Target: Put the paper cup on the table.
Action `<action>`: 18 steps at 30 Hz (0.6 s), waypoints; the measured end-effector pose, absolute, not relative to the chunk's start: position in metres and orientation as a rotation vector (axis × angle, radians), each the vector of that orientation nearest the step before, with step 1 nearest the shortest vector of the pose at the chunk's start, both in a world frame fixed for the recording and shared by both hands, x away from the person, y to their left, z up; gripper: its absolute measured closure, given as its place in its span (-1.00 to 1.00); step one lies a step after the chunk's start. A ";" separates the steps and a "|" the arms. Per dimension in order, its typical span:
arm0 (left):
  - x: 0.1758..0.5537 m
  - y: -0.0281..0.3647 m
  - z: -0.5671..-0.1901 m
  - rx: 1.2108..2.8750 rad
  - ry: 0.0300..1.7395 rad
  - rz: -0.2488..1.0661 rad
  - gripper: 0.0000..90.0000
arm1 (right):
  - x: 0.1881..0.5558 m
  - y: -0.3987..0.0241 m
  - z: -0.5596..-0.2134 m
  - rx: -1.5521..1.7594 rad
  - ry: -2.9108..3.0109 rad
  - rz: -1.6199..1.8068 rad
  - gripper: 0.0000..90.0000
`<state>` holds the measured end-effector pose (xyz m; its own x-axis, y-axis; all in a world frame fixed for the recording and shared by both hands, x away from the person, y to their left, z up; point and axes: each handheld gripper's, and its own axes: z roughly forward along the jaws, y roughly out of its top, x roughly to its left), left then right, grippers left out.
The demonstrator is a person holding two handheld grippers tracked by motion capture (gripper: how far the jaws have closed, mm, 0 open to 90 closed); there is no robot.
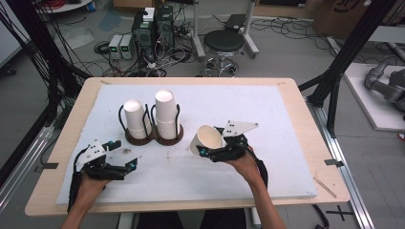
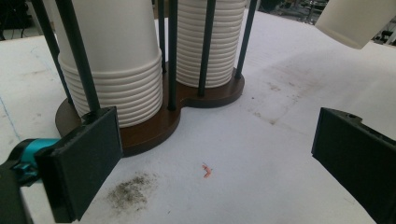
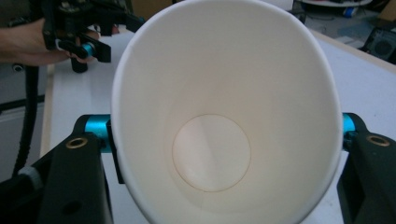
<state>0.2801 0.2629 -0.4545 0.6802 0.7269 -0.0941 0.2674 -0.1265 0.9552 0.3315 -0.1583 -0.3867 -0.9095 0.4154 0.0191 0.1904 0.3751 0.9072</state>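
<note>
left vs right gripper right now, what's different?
The left gripper is open and empty; the right gripper is shut on a white paper cup. The left one sits low, near the front-left of the white mat, aimed at the cup holder; the right one holds its cup tilted, mouth towards the person. Both are black, hand-held, with grey plates on top.
</note>
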 end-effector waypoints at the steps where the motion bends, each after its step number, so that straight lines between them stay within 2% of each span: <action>1: 0.280 0.263 -0.454 1.702 0.806 0.480 -0.96 | 0.331 -0.157 -0.387 0.548 2.435 1.534 -0.30; 18: 0.279 0.263 -0.455 1.702 0.802 0.491 -0.96 | 0.336 -0.137 -0.401 0.548 2.576 1.339 -0.30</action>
<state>0.2794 0.2628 -0.4550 0.6809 0.7278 -0.0822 0.2577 -0.1330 0.9570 0.3356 -0.1373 -0.4014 -0.9143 0.4050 0.0042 0.2360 0.5244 0.8181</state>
